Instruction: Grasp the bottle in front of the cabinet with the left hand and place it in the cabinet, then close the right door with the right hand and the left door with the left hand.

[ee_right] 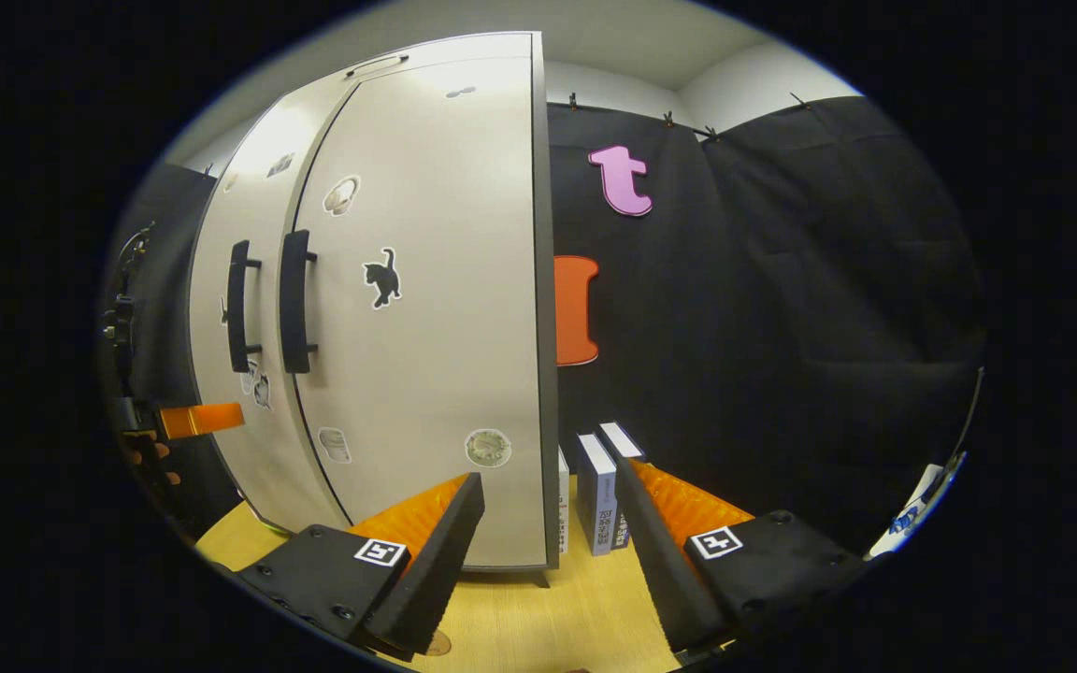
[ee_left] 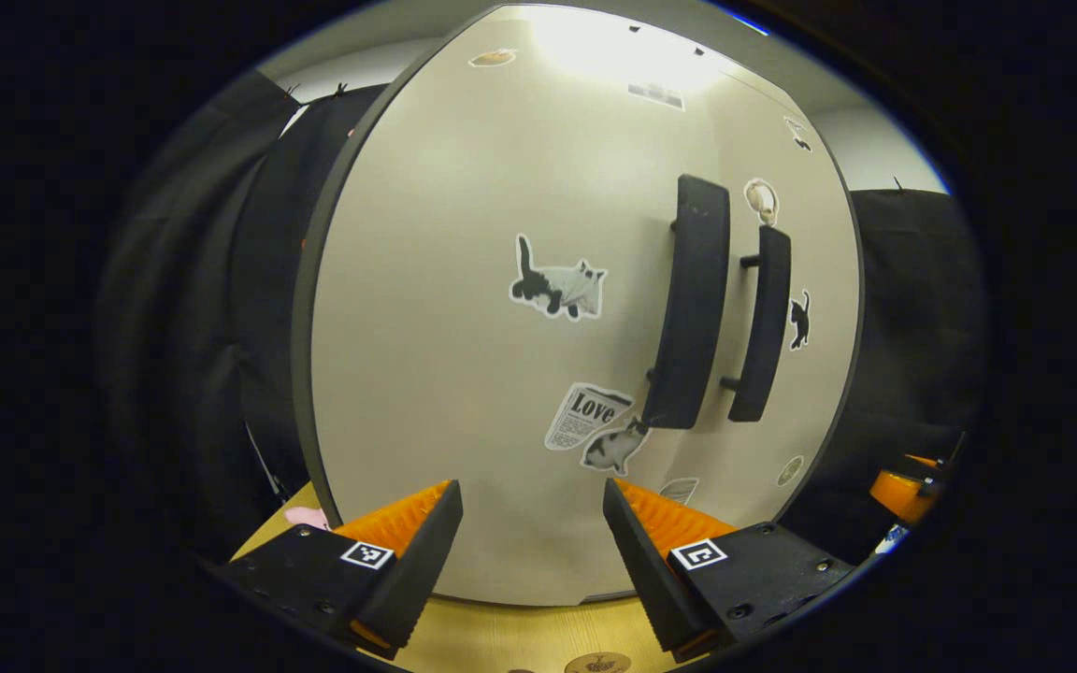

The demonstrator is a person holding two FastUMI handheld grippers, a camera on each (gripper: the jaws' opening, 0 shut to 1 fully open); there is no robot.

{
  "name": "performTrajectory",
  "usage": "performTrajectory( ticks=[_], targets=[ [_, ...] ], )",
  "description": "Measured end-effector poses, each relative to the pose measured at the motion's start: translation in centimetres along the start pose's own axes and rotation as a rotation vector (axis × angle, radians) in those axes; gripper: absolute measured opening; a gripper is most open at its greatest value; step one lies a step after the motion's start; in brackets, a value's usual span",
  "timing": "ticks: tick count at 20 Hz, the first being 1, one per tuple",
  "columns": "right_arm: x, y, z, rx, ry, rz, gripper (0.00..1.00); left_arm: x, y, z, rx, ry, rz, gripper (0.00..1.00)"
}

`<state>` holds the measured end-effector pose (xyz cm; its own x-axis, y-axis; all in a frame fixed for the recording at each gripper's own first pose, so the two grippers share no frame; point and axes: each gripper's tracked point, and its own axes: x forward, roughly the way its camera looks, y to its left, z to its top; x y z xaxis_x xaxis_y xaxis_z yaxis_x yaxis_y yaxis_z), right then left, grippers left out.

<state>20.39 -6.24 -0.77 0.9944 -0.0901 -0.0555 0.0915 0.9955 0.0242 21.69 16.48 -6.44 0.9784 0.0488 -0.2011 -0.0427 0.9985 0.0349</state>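
Cabinet (ee_right: 426, 308) on the bench (ee_right: 585, 617), both doors apparently shut, handles (ee_left: 693, 304) upright, long axis vertical, side by side at the seam. Bottle out of sight, presumably inside. Left hand-held gripper (ee_left: 531, 551) fingers apart, empty, facing the left door (ee_left: 464, 308). Right hand-held gripper (ee_right: 552, 547) likewise apart, empty, near the right door (ee_right: 436, 327). Risk: a door not fully latched, swinging back; a careless withdrawal clipping a handle.

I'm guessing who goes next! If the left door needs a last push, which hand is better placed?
Probably left. The left gripper, open, faces the left door close up; the right gripper points past the cabinet's right edge toward the boxes.
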Motion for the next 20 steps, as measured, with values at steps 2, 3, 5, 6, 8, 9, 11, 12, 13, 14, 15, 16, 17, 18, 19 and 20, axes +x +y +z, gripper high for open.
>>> performTrajectory(
  ticks=[2,3,5,6,8,9,11,12,13,14,15,16,17,18,19,20],
  targets=[
    [-0.2,0.7,0.8,0.009,-0.006,0.015,0.94,-1.3,-0.1,2.1,0.004,-0.029,-0.012,0.93],
    [-0.2,1.0,1.2,0.015,-0.004,0.023,0.94,-2.0,-0.2,3.1,0.007,-0.046,-0.02,0.93],
    [-0.6,1.6,2.2,0.021,0.0,0.041,0.95,-3.4,-0.2,5.3,0.014,-0.085,-0.03,0.93],
    [-0.8,1.9,2.9,0.021,-0.008,0.049,0.95,-4.0,-0.2,6.2,0.013,-0.102,-0.035,0.93],
    [-1.4,2.5,4.3,0.015,-0.029,0.073,0.96,-5.6,-0.1,8.1,-0.012,-0.129,-0.037,0.93],
    [-1.8,2.7,4.9,0.015,-0.035,0.086,0.96,-6.1,-0.1,8.9,-0.028,-0.142,-0.034,0.93],
    [-2.7,3.1,6.0,0.021,-0.053,0.106,0.96,-7.5,0.1,10.2,-0.045,-0.16,-0.028,0.93],
    [-3.3,3.3,6.6,0.024,-0.066,0.115,0.96,-8.3,0.1,10.8,-0.049,-0.174,-0.03,0.93],
    [-3.8,3.3,7.1,0.025,-0.078,0.122,0.96,-9.4,0.2,11.5,-0.045,-0.187,-0.029,0.93],
    [-4.4,3.3,7.5,0.02,-0.088,0.125,0.96,-10.3,0.3,11.9,-0.035,-0.198,-0.026,0.93],
    [-5.1,3.2,8.0,0.012,-0.101,0.124,0.96,-11.1,0.2,12.4,-0.025,-0.21,-0.027,0.93],
    [-5.7,3.0,8.4,0.002,-0.119,0.122,0.96,-11.7,0.1,12.7,-0.018,-0.222,-0.027,0.93],
    [-6.0,2.8,8.8,-0.006,-0.135,0.117,0.96,-12.1,0.1,12.9,-0.014,-0.228,-0.024,0.93],
    [-6.4,2.7,9.0,-0.014,-0.146,0.112,0.96,-12.6,0.2,13.0,-0.017,-0.231,-0.02,0.93],
    [-6.8,2.6,9.2,-0.021,-0.153,0.111,0.96,-13.0,0.3,13.0,-0.023,-0.233,-0.018,0.89],
    [-7.2,2.7,9.4,-0.026,-0.16,0.114,0.96,-13.4,0.3,13.0,-0.03,-0.232,-0.018,0.93]
  ],
)
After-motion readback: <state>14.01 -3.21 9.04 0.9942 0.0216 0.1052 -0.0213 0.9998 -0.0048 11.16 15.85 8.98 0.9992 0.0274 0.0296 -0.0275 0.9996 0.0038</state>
